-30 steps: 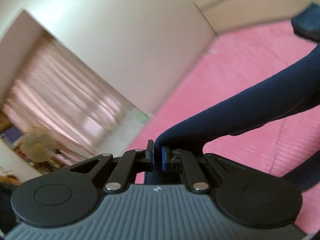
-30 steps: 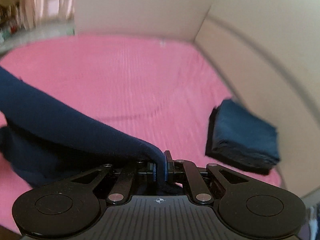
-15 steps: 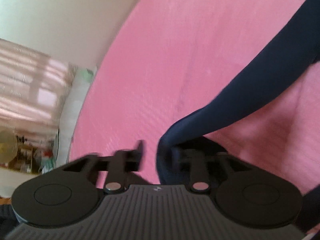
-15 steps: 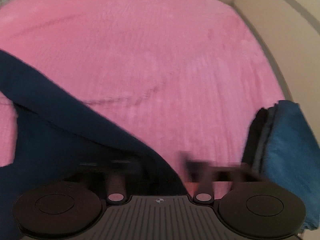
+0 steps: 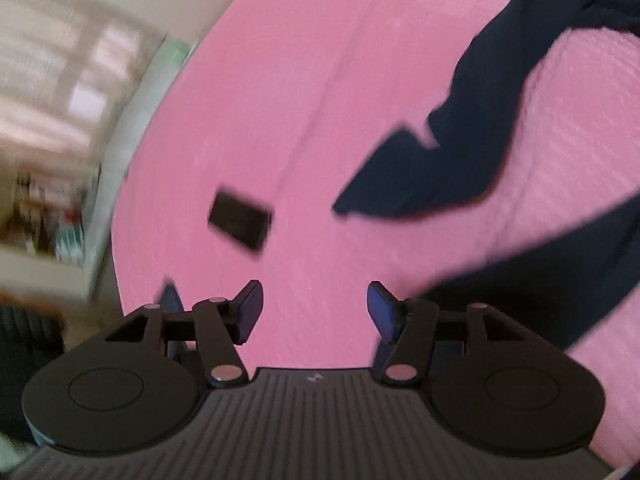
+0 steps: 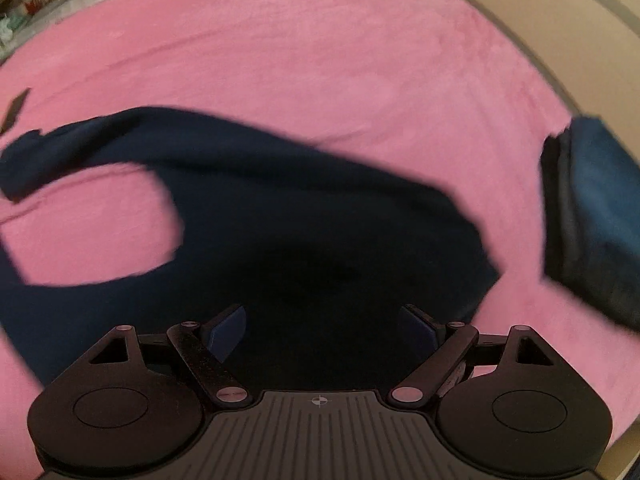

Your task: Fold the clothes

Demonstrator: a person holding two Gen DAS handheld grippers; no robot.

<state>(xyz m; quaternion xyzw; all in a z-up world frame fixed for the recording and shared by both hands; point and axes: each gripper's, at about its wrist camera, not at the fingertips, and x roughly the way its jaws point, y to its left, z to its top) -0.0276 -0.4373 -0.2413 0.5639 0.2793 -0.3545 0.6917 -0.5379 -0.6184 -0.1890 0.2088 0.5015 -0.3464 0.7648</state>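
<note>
A dark navy garment (image 6: 304,216) lies loose on the pink bed cover (image 6: 320,60), spread in front of my right gripper (image 6: 322,330), which is open and empty just above it. In the left wrist view the same garment (image 5: 472,148) runs across the right side, with another strip of it (image 5: 568,276) lower right. My left gripper (image 5: 316,312) is open and empty over bare pink cover (image 5: 280,100), left of the garment.
A folded stack of dark blue clothes (image 6: 592,216) sits at the bed's right edge by the beige wall (image 6: 560,0). A small flat black rectangular object (image 5: 240,220) lies on the cover ahead of the left gripper. The bed's left edge and the room show beyond (image 5: 60,140).
Both grippers were shut on the navy garment a second ago. Both have opened and let it go. The garment has dropped onto the bed.
</note>
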